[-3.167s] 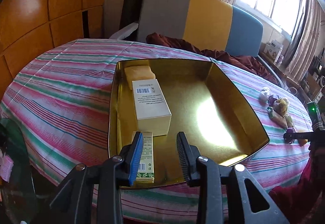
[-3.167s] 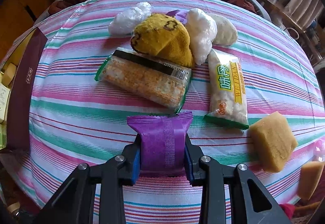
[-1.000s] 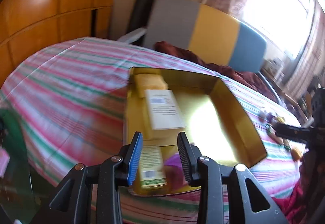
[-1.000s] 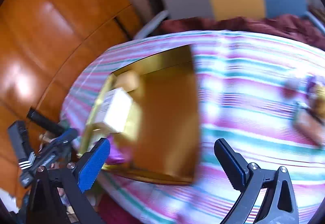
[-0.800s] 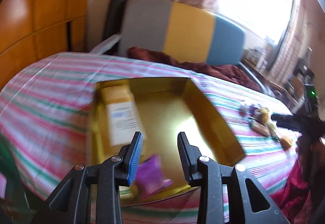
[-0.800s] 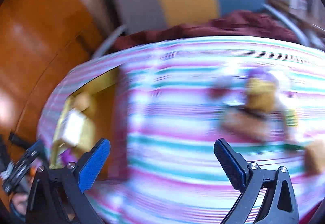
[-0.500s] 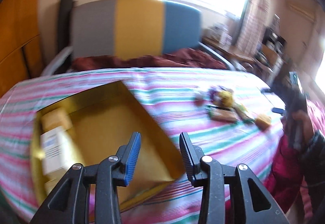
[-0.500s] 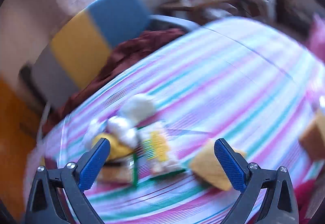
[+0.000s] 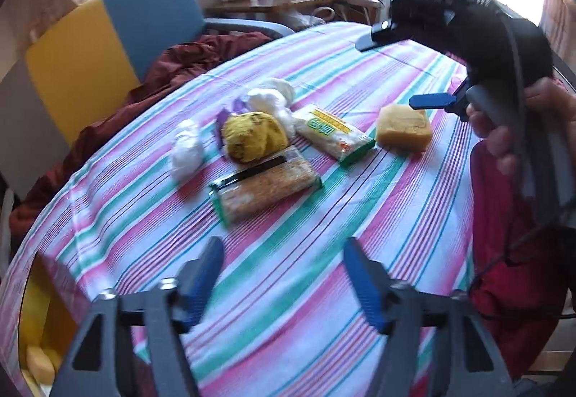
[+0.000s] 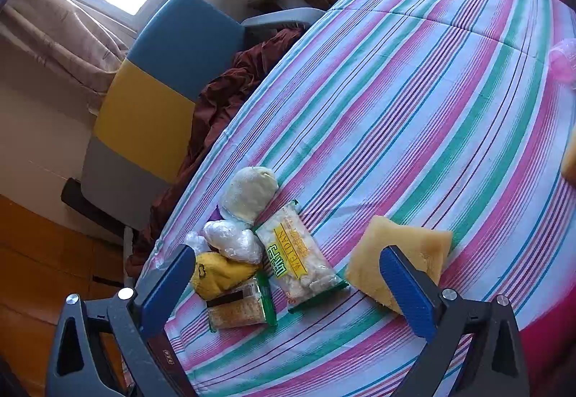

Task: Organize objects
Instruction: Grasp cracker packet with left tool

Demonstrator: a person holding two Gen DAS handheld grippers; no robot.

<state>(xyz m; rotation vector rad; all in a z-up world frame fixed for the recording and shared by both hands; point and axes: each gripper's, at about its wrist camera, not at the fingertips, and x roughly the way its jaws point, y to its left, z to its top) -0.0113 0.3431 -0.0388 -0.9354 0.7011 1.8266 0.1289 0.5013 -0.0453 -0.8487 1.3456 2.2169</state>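
Observation:
A pile of small items lies on the striped tablecloth: a cracker pack (image 9: pixel 264 186), a yellow knitted piece (image 9: pixel 253 134), a white snack packet (image 9: pixel 333 134), white plastic bundles (image 9: pixel 187 147) and a yellow sponge (image 9: pixel 403 127). My left gripper (image 9: pixel 284 271) hovers short of the pile, its jaws opening with nothing between them. My right gripper (image 10: pixel 288 292) stands wide open low over the snack packet (image 10: pixel 298 260) and cracker pack (image 10: pixel 241 307). The sponge (image 10: pixel 399 260) lies just behind its right finger (image 10: pixel 406 292).
The gold box's corner (image 9: pixel 32 325) shows at lower left, with a yellow block inside. A hand (image 9: pixel 504 141) holds the right gripper over the table's right side. A chair (image 10: pixel 162 80) with a dark red cloth stands behind the table. Another sponge (image 10: pixel 570 159) sits at the right edge.
Both grippers swung away from the gold box to the pile of items. The purple packet stayed behind in the box. The left jaws have spread much wider.

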